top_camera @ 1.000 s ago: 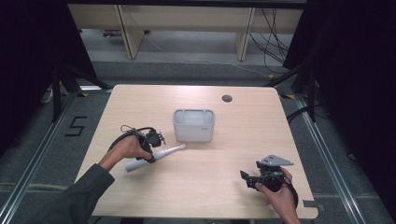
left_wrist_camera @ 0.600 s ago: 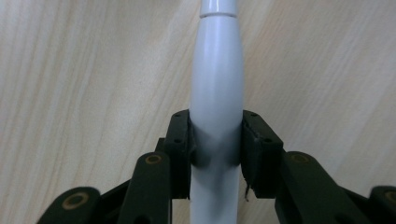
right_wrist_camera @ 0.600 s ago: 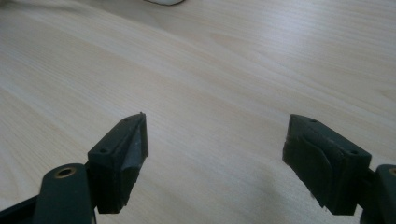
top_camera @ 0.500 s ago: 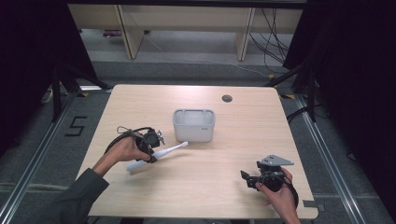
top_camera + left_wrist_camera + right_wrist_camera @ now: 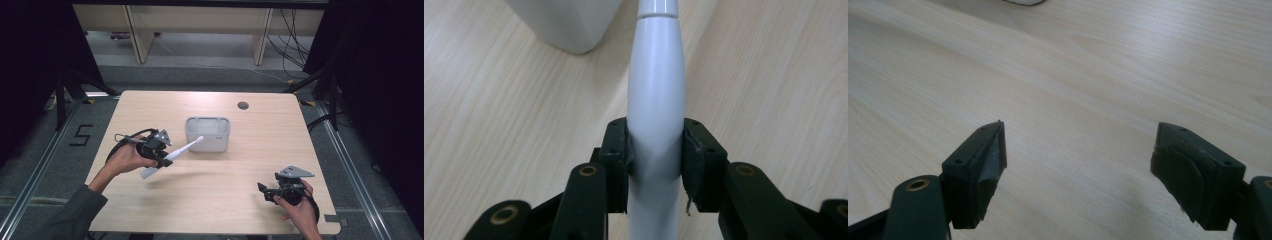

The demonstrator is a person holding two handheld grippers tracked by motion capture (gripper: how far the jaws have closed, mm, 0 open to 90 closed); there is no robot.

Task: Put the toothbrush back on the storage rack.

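Note:
A white electric toothbrush (image 5: 172,155) hangs above the table, tilted, its head pointing up toward the white box (image 5: 208,134). My left gripper (image 5: 162,156) is shut on its handle (image 5: 656,115), both pads pressed against the sides. A corner of the white box (image 5: 569,22) lies just ahead at the upper left of the left gripper view. My right gripper (image 5: 262,192) rests near the table's front right edge. Its jaws stand wide open over bare wood, as the right gripper view (image 5: 1078,170) shows, with nothing between them.
The light wooden table (image 5: 210,200) has a small round dark cable hole (image 5: 243,105) at the back right. A floor marking "5" (image 5: 81,135) lies left of the table. Black curtains flank both sides.
My left gripper has lifted the toothbrush off the table and carried it right, toward the white box. The right gripper has stayed put.

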